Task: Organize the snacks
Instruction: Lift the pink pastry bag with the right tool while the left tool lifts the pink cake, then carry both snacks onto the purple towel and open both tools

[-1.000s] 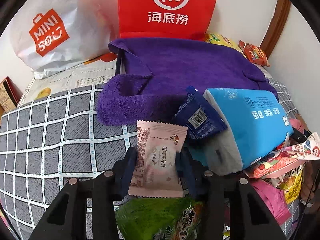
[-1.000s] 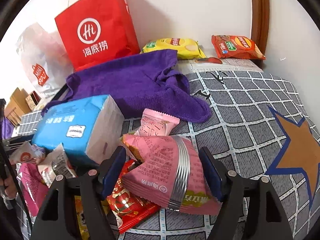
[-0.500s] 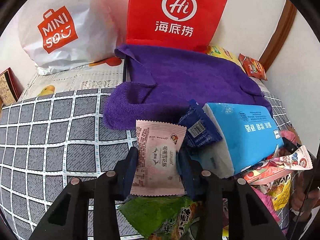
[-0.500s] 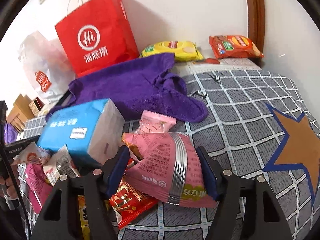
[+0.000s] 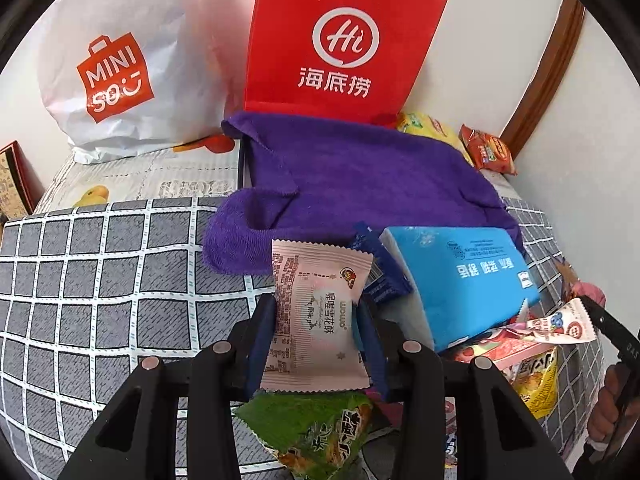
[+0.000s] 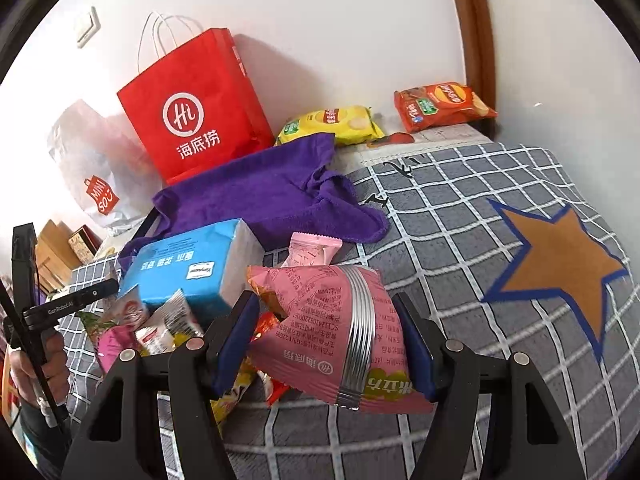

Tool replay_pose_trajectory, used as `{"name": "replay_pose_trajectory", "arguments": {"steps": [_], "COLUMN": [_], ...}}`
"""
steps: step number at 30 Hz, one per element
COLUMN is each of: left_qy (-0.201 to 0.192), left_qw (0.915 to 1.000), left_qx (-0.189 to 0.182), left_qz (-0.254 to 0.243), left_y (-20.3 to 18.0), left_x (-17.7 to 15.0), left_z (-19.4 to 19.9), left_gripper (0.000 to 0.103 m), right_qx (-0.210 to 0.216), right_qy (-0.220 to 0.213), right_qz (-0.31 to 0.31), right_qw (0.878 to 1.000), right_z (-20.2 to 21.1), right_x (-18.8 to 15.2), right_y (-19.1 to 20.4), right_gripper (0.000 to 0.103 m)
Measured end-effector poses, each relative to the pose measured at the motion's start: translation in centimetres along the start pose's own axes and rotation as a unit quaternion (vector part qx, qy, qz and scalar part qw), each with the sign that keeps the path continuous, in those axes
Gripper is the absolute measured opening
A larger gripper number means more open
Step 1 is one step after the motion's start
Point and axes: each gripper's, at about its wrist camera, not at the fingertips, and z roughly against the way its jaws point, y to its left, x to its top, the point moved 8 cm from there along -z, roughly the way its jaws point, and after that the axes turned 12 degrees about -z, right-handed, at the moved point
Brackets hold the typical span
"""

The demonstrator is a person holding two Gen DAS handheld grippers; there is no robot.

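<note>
The left tool (image 5: pixel 316 322) is clamping a pale pink pastry packet (image 5: pixel 316 316); the right tool (image 6: pixel 324 344), its jaws just closed in, is gripping a pink snack bag (image 6: pixel 340 336). Sorting is barely starting: most snacks are lying heaped (image 6: pixel 140 324) on the bed (image 6: pixel 460 216), near left.

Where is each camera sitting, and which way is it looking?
Left wrist: sits on the left gripper, looking forward and down past a pale pink snack packet clamped in its fingers toward the purple towel and red paper bag; a hand shows at the right edge.
Right wrist: sits on the right gripper, looking forward and down over a pink snack bag it grips; a hand shows at the left edge.
Both see the towel, red bag, blue tissue pack and checked blanket.
</note>
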Motion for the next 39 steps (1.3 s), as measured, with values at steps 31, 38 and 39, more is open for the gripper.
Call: {"name": "replay_pose_trajectory", "arguments": {"steps": [31, 38, 39], "left_qy": [-0.037, -0.053, -0.054], "left_qw": [0.9977, 0.9965, 0.9966], "left_qx": [0.025, 0.029, 0.029], "left_qz": [-0.05, -0.057, -0.055], "left_y": [-3.0, -2.8, -2.7], "left_x": [6.9, 10.4, 10.8], "left_z": [8.4, 8.1, 7.9], "left_gripper": [0.038, 0.038, 0.038], "right_qx": [0.015, 0.023, 0.023], "right_qy": [-0.03, -0.043, -0.045], "right_qz": [0.057, 0.081, 0.084], "right_qw": [0.998, 0.996, 0.995], "right_z": [2.1, 1.0, 0.8], "right_x": [7.5, 11.3, 11.7], "right_y": [9.7, 12.3, 12.5], "right_gripper": [0.067, 0.067, 0.067]}}
